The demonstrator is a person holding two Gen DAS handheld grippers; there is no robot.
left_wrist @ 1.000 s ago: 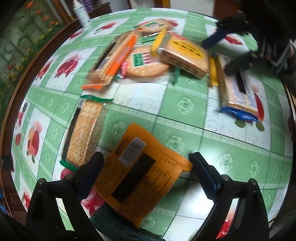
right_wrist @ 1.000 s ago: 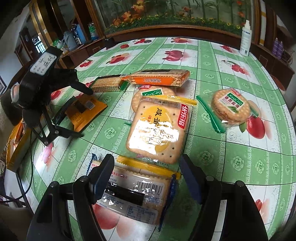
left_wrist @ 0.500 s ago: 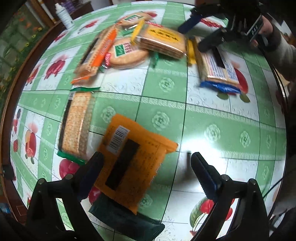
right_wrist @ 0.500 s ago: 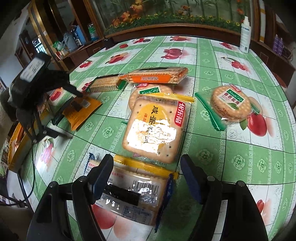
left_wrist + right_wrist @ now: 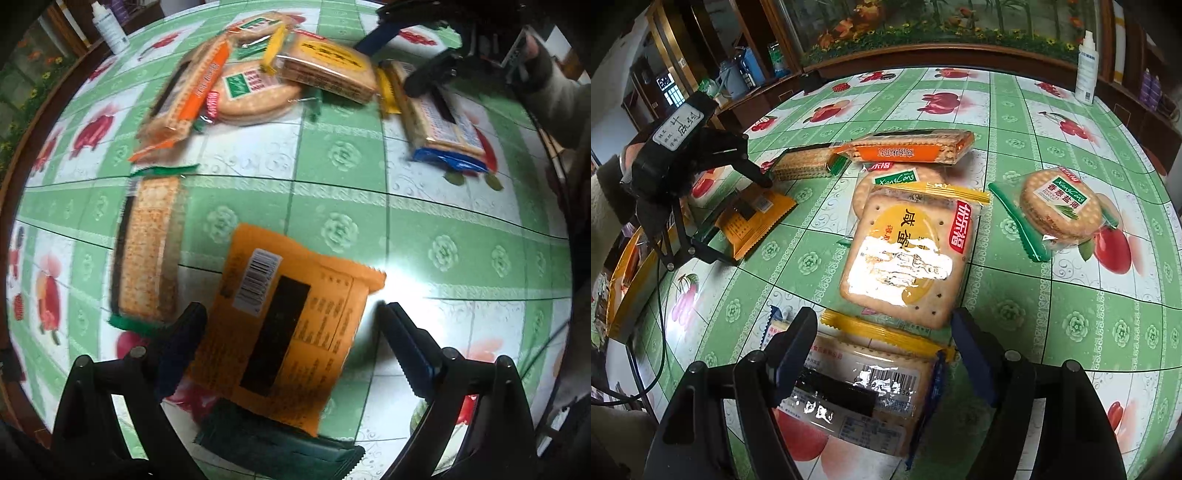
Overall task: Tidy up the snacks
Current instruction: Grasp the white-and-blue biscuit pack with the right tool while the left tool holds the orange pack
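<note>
Desk [image 5: 1052, 325] in green fruit-print cloth carries scattered cracker packs. Left gripper [image 5: 291, 332] hangs spread over the orange pack [image 5: 284, 328], pads clear. Right gripper [image 5: 882, 347], jaws apart, straddles the blue-edged cracker pack [image 5: 864, 402] without pressing.

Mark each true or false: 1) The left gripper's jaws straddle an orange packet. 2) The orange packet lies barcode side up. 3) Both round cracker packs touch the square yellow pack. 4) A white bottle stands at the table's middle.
1) True: the left gripper straddles the orange packet, jaws wide.
2) True.
3) False: one round cracker pack lies apart from the square yellow pack.
4) False: the white bottle stands at the edge.
</note>
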